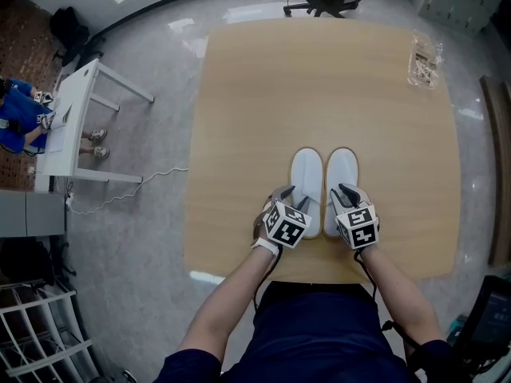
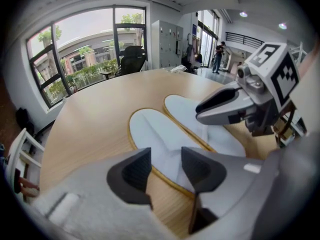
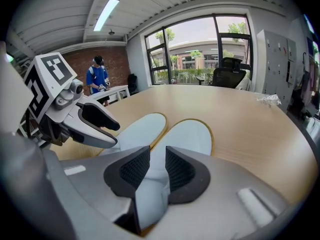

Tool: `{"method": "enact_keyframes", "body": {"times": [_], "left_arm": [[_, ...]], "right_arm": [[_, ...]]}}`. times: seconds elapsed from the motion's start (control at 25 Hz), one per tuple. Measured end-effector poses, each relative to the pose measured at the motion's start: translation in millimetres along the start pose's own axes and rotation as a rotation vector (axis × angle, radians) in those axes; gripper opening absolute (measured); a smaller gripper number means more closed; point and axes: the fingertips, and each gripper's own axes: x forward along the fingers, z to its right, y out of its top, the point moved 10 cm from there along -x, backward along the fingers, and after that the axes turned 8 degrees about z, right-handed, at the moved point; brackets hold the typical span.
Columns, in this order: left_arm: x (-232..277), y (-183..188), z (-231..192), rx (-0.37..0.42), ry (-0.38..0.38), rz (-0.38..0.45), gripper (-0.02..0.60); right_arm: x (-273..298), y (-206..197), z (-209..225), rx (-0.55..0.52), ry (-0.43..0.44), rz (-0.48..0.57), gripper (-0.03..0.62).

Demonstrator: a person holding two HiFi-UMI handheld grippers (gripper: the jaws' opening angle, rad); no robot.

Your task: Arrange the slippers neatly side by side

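1. head view: left gripper (image 1: 289,191) and right gripper (image 1: 345,190) at the near ends of the left slipper (image 1: 306,170) and right slipper (image 1: 342,167). pair side by side, seemingly touching, toes pointing away, near the front edge of the table (image 1: 239,94). only here: the whole layout, both toes about level, a packet (image 1: 425,61) at the far corner.
2. left gripper view: jaws apart, nothing pinched. yellow-trimmed edge of the left slipper (image 2: 155,134) and bare wood visible through the gap. only here: that empty gap, masked from above by the marker cube.
3. right gripper view: jaws clamped on the pale upper of the right slipper (image 3: 190,134), cloth filling the gap. only here: the grip itself.
4. handling, as a judgement: probably light, soft and thin-soled. likely to slide easily on smooth wood and to fold if lifted by one end. best taken at the heel-side rim of the upper, then nudged rather than carried.
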Motion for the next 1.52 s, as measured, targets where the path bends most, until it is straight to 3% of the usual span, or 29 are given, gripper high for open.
{"method": "enact_keyframes", "body": {"times": [0.24, 0.4, 0.48, 0.64, 0.92, 1.08, 1.52], "left_arm": [[-43, 29, 4, -0.112, -0.008, 0.164, 0.175], [-89, 55, 17, -0.169, -0.046, 0.349, 0.059], [-111, 67, 26, -0.172, -0.061, 0.43, 0.003], [-146, 89, 46, -0.122, -0.082, 0.526, 0.003], [-189, 129, 58, -0.03, -0.124, 0.633, 0.003], [-204, 146, 64, -0.017, -0.151, 0.692, 0.003], [-203, 159, 62, -0.002, -0.164, 0.731, 0.003]], "right_arm": [[-22, 25, -1, 0.051, 0.036, 0.092, 0.098], [-51, 46, -1, 0.1, 0.074, 0.187, 0.075], [-71, 64, -1, 0.113, 0.08, 0.24, 0.05], [-112, 101, -4, 0.103, 0.082, 0.352, 0.02], [-165, 151, -24, 0.015, 0.102, 0.481, 0.012], [-186, 166, -34, 0.036, 0.087, 0.531, 0.012], [-202, 180, -37, 0.041, 0.013, 0.627, 0.012]]}}
